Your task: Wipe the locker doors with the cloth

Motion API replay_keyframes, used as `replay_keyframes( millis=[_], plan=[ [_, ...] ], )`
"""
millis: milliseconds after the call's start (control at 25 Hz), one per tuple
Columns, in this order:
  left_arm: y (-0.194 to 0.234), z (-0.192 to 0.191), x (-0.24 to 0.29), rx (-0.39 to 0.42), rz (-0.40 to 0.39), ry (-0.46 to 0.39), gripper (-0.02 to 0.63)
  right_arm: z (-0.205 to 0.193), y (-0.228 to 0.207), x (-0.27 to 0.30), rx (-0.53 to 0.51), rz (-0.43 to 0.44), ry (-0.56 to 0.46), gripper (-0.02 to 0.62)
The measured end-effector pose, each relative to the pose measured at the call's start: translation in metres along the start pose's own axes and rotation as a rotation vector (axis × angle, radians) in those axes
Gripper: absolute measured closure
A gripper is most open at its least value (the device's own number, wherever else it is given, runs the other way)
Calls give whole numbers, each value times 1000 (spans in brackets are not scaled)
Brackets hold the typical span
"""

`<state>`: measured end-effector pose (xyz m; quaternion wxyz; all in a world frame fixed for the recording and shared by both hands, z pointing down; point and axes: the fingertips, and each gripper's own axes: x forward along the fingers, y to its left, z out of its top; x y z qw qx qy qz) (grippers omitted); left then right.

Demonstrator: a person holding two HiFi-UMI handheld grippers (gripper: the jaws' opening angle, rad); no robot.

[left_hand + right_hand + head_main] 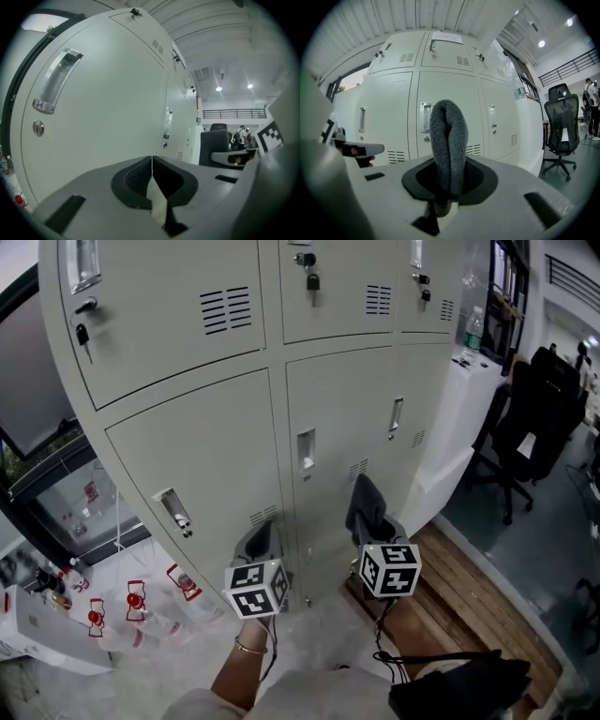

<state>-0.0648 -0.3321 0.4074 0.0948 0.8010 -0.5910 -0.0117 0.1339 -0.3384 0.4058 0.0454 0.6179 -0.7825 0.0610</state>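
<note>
Right gripper (pixel 449 190): jaws clamped on the folded grey cloth (pixel 449 140), which stands up between them. Left gripper (pixel 151 183): jaws together, nothing held. Ahead of both are the lockers (pixel 202 460), every door closed, contents unseen. The cloth is near a lower door. Pale floor (pixel 319 634) below. Wooden planks (pixel 469 610) lie right of the right gripper, with a chair (pixel 560 124) farther right.

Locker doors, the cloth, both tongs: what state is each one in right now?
locker doors: all shut.
cloth: folded over, standing upright, clamped at its lower end.
left tongs: shut, nothing between them.
right tongs: shut on the cloth.
</note>
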Motion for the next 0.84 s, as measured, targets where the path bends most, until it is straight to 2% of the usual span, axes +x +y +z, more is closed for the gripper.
replay_keyframes(
  millis=[840],
  plan=[
    [11, -1, -9, -22, 10, 0, 595, 1, 9, -9, 1, -11, -11, 529]
  ],
)
